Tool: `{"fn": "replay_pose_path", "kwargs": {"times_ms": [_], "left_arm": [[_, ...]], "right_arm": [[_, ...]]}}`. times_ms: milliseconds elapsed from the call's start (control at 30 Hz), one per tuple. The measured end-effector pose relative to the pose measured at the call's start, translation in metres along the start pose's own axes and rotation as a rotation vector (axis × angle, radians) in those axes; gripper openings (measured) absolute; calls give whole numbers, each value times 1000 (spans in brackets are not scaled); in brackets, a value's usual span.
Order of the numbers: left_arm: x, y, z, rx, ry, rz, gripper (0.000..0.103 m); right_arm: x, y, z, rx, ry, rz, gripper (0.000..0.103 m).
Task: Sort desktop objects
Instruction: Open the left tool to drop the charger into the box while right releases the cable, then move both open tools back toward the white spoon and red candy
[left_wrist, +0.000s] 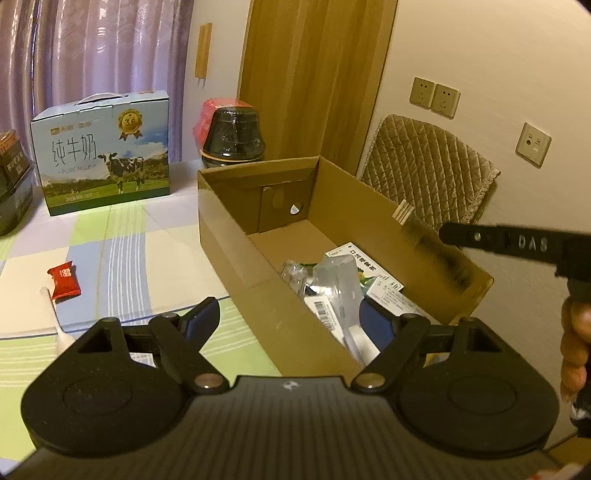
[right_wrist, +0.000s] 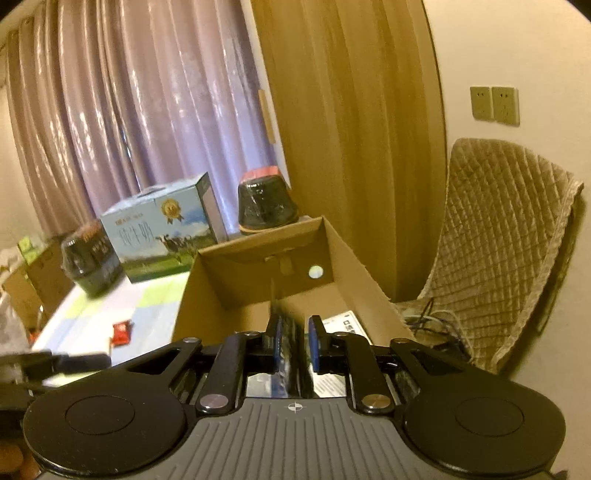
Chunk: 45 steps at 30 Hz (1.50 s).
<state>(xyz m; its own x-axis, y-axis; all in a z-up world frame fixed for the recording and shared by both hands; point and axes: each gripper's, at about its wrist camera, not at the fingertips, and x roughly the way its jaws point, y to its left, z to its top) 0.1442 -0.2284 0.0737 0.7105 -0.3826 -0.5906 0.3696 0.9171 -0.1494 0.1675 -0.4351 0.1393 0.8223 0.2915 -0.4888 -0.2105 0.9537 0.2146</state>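
Open cardboard box (left_wrist: 236, 236) sits on the checked tablecloth (left_wrist: 122, 258), w/ a jumble inside at the near end: white printed carton (left_wrist: 384, 280), clear plastic-wrapped item (left_wrist: 340, 284), barcode label, other bits too blurred to tell. Red snack packet (left_wrist: 64, 278) lies on the cloth, well apart from the box, left of it. Milk carton box (left_wrist: 103, 155) and a dark jar (left_wrist: 232, 133) stand behind. Left gripper (left_wrist: 295, 317) hovers over the box's near wall, fingers wide apart, holding nothing. Right gripper (right_wrist: 294, 341) pokes over the box interior, fingers close w/ a narrow gap; can't tell if they clamp anything.
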Motion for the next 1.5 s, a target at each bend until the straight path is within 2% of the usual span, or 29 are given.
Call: {"fn": "replay_pose_path", "kwargs": {"times_ms": [167, 333, 433, 867, 1200, 1500], "left_arm": [[-8, 7, -4, -14, -3, 9, 80], [-21, 13, -9, -21, -5, 23, 80], [-31, 18, -12, -24, -3, 36, 80], [-94, 45, -34, -47, 13, 126, 83], [-142, 71, -54, -79, -1, 199, 89], [-161, 98, -82, -109, 28, 259, 97]], "right_arm": [[-7, 1, 3, 2, -5, -8, 33], [-19, 4, 2, 7, 3, -17, 41], [-27, 12, 1, -4, 1, -19, 50], [-59, 77, 1, -61, -26, 66, 76], [-70, 126, -11, -96, -26, 142, 86], [-75, 150, -26, -115, -4, 184, 96]]}}
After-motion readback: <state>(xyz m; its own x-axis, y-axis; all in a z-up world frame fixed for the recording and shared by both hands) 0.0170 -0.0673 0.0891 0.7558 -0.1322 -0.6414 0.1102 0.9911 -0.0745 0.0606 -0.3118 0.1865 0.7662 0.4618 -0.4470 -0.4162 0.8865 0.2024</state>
